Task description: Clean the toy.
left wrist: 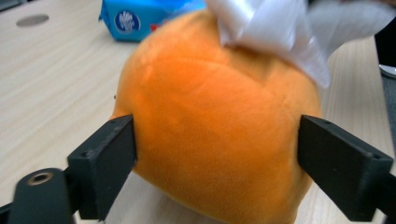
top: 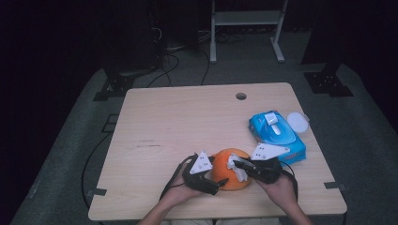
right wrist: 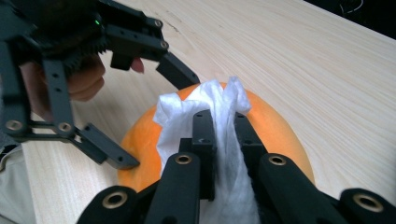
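An orange plush ball (top: 224, 161) rests near the front edge of the wooden table (top: 187, 122). My left gripper (top: 218, 171) has its jaws on either side of the ball, and in the left gripper view both pads (left wrist: 119, 154) touch the ball (left wrist: 210, 140). My right gripper (right wrist: 226, 116) is shut on a white wipe (right wrist: 219, 98) and holds it against the top of the ball (right wrist: 275, 135). In the high view the right gripper (top: 236, 164) comes in from the right with the wipe (top: 238, 171) bunched at its tips. The wipe (left wrist: 266, 28) drapes over the ball's upper right.
A blue pack of wipes (top: 277, 133) lies to the right of the ball, with a round white lid (top: 297, 122) beside it. A cable hole (top: 241, 96) sits near the table's far edge. The pack (left wrist: 140, 16) lies behind the ball.
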The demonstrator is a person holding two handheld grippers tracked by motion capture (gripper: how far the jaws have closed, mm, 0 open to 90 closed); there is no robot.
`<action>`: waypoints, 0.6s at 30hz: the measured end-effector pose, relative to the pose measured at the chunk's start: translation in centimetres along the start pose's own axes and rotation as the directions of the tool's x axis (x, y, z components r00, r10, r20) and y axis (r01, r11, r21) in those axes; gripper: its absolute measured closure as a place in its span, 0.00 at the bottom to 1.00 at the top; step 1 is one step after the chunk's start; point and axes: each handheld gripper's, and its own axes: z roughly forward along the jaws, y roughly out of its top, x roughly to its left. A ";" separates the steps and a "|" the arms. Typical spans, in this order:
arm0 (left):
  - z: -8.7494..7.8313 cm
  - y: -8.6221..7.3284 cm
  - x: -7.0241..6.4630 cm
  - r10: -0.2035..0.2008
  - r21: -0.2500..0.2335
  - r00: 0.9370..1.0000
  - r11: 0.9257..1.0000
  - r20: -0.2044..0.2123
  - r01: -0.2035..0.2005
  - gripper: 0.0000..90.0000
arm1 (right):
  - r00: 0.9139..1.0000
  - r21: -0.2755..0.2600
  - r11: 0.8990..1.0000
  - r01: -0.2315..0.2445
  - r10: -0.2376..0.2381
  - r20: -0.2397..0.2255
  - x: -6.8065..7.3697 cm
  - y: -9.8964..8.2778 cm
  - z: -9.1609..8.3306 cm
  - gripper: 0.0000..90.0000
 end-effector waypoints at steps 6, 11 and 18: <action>0.3 -0.1 -0.4 0.041 -0.004 0.999 0.999 -0.023 -0.041 0.14 | 0.998 -0.002 0.999 0.045 -0.045 -0.041 1.3 0.5 1.0 0.91; 0.3 -0.5 0.0 -0.007 0.015 1.000 1.000 -0.030 0.007 0.17 | 1.000 -0.001 1.000 -0.002 0.002 0.009 -0.5 -0.2 -0.1 0.91; -0.5 0.3 0.3 0.013 -0.016 1.000 1.000 -0.009 -0.013 0.13 | 0.997 -0.001 0.998 -0.063 0.063 0.038 -2.2 -1.5 -0.4 0.91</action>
